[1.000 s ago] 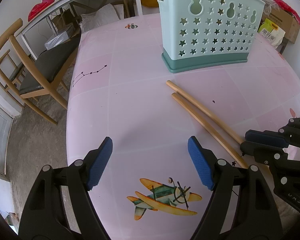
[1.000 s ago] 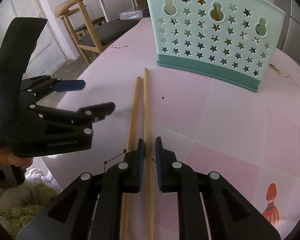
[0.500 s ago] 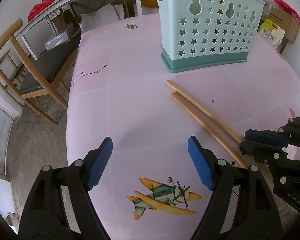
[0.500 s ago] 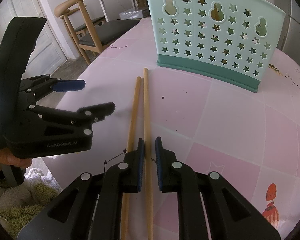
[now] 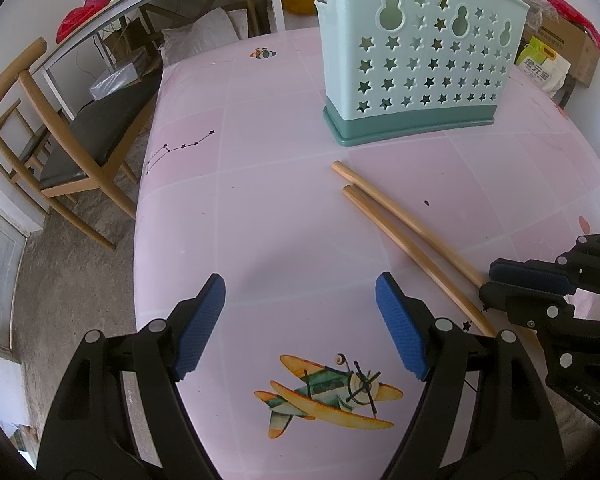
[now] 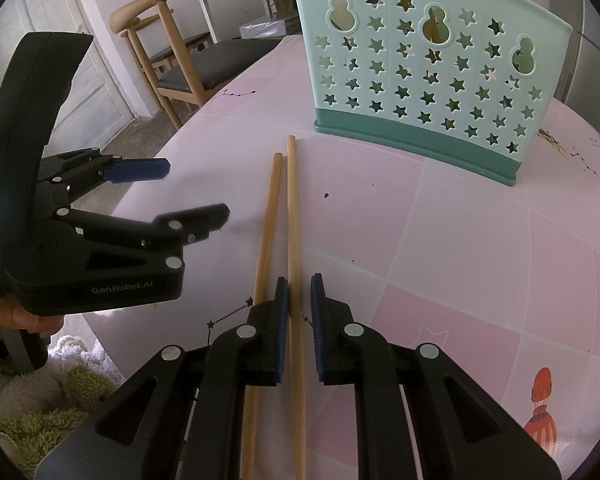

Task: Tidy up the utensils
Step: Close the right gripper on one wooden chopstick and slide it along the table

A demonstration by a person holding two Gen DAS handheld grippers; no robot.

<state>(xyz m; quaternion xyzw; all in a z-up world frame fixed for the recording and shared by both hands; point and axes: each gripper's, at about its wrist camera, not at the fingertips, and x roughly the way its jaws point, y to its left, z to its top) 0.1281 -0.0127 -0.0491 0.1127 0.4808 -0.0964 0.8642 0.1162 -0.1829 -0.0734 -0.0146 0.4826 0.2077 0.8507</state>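
So the right gripper has its jaws nearly closed around one chopstick, a sliver of gap on one side, so not clamped yet I'd say. Its twin lies just beside it on the pink desk. Left gripper hovers wide open, empty. Next up: squeeze, lift, drop into the star-holed caddy. Can't see the caddy's compartments, and the chopsticks' near ends are hidden.

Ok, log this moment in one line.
left gripper: open, empty | right gripper: jaws around one chopstick, gap showing | other chopstick: on table | caddy: upright
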